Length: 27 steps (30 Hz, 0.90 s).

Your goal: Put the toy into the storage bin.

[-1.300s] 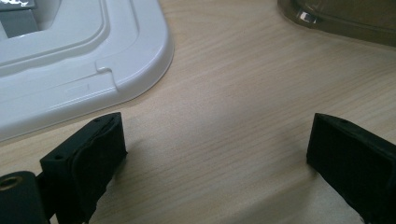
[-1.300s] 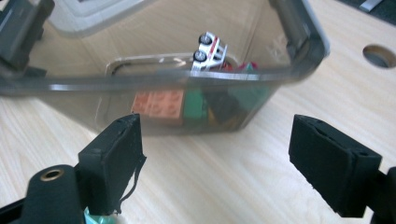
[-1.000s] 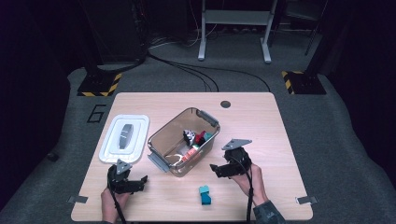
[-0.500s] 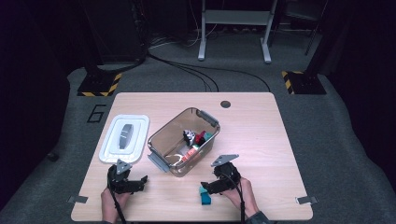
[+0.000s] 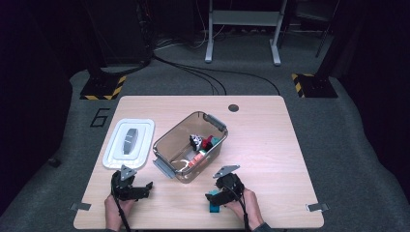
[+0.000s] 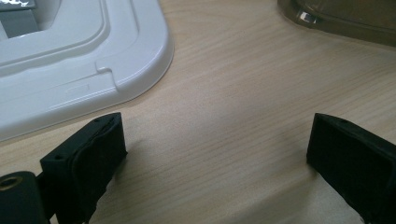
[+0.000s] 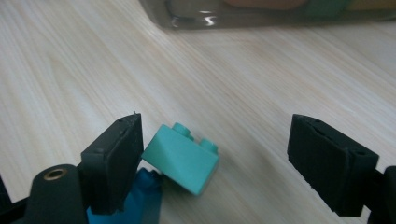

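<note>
A teal two-stud brick (image 7: pixel 180 158) lies tilted on the table between the jaws of my right gripper (image 7: pixel 219 144), close against the left jaw. It rests partly on a darker blue piece (image 7: pixel 144 200). The jaws stand apart and have just been closing a little; the right jaw is well clear of the brick. In the high view this gripper (image 5: pixel 216 197) sits low over the brick (image 5: pixel 213 207) near the table's front edge. My left gripper (image 5: pixel 145 186) (image 6: pixel 215 149) rests open on bare wood with nothing between its jaws.
A clear plastic bin (image 5: pixel 167 140) (image 7: pixel 261 11) (image 6: pixel 345 23) holding several small toys stands mid-table. Its white lid (image 5: pixel 129 142) (image 6: pixel 70 60) lies to the left, just beyond my left gripper. The table's front edge is close behind both hands.
My right gripper has come down and to the left, from beside the bin to the teal brick near the front edge. The left gripper has stayed put.
</note>
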Motion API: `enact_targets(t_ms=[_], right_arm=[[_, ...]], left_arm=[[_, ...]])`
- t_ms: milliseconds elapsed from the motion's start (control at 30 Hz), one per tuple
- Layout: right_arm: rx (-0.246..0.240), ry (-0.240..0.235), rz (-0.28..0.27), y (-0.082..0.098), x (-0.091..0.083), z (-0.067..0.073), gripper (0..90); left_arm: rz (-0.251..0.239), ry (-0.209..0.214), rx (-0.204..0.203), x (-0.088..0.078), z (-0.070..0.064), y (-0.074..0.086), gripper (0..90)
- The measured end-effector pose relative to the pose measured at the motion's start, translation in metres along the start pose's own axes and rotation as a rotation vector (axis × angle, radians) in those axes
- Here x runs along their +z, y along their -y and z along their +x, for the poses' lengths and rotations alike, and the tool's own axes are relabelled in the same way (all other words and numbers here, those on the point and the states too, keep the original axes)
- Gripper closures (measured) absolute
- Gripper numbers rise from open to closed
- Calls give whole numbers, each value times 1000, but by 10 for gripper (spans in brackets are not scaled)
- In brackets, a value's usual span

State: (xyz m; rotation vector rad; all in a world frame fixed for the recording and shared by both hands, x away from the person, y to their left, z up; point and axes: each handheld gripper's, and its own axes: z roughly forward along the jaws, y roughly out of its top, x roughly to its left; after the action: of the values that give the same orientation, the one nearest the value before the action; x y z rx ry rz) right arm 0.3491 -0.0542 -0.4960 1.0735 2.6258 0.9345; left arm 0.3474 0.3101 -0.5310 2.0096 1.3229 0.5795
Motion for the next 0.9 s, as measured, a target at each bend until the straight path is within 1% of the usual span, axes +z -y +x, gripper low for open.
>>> enact_targets(t_ms=[133, 233, 300, 333, 433, 467, 533, 567, 633, 733, 800, 900], right_arm=[[10, 35, -2, 5, -7, -9, 199], [31, 48, -11, 7, -11, -16, 248], [38, 48, -17, 8, -13, -20, 294], [35, 52, -21, 8, -13, -20, 309], [5, 35, -27, 5, -12, -18, 343], [-4, 35, -23, 4, -11, -17, 349], [-7, 28, -8, 3, -7, -14, 374], [-11, 25, 1, 2, -6, -14, 405], [-12, 27, 10, 1, -3, -14, 455], [-8, 27, 21, 0, -2, -14, 558], [-13, 30, 23, 0, -2, -15, 577], [-1, 35, 19, -2, -4, -17, 583]], left_arm=[[0, 0, -1, 0, 0, 0, 44], [0, 0, 0, 0, 0, 0, 44], [0, 0, 0, 0, 0, 0, 44], [0, 0, 0, 0, 0, 0, 44], [0, 0, -1, 0, 0, 0, 44], [-1, 0, -1, 0, 0, 0, 44], [0, 0, -1, 0, 0, 0, 44], [-1, 0, -1, 0, 0, 0, 44], [0, 0, -1, 0, 0, 0, 44], [0, 1, -2, 0, 0, 0, 44], [1, 3, -4, 0, 0, 0, 45], [0, 1, -3, 0, 0, 0, 45]])
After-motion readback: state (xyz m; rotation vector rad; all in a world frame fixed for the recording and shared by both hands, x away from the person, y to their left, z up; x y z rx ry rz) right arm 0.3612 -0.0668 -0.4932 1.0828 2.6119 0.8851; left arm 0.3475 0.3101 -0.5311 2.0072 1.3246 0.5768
